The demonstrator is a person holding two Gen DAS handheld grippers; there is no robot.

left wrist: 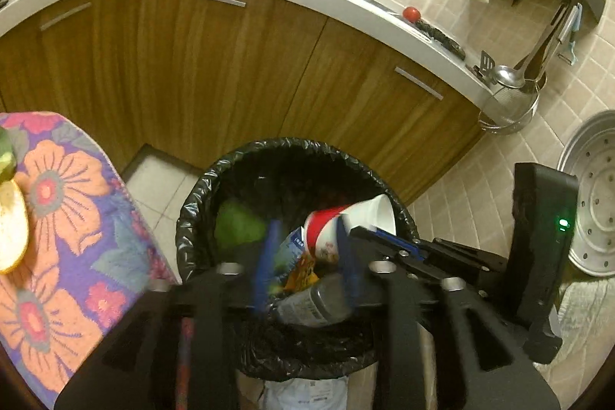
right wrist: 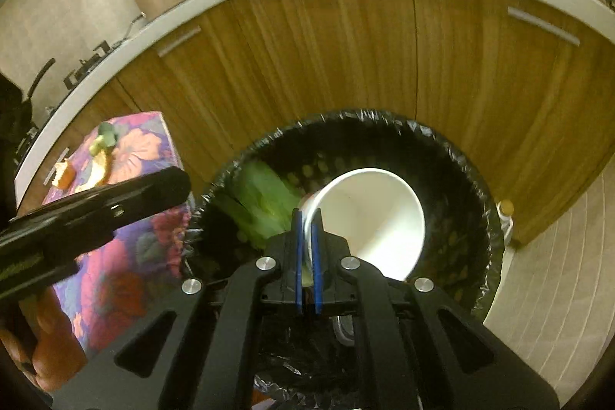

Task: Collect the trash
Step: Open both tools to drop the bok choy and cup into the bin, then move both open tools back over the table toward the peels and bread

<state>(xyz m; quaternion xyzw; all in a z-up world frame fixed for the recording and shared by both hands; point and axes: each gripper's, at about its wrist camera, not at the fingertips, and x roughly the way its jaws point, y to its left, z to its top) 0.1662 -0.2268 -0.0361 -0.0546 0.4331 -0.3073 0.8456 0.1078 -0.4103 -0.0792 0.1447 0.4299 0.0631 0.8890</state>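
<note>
Both grippers are hanging over the trash bin (left wrist: 296,156), which is lined with a black bag and standing on the tiled floor just in front of the wooden cabinets (left wrist: 215,56). The right gripper (right wrist: 306,237) is pinching the rim of a paper cup (right wrist: 376,214), its blue fingers (right wrist: 298,256) drawn nearly together on the cup's wall, so the cup is tilting on its side above the bin mouth. The left gripper (left wrist: 307,256) is holding nothing, its fingers (left wrist: 265,264) spread wide apart above the bin. Down inside are lying a plastic bottle (left wrist: 311,302), a colourful wrapper (left wrist: 300,268) and what looks like a green leaf (right wrist: 265,206), though blur is making that hard to confirm. To the left, a flowered cloth (left wrist: 77,218) is covering a table with fruit peels (right wrist: 96,160) on it.
</note>
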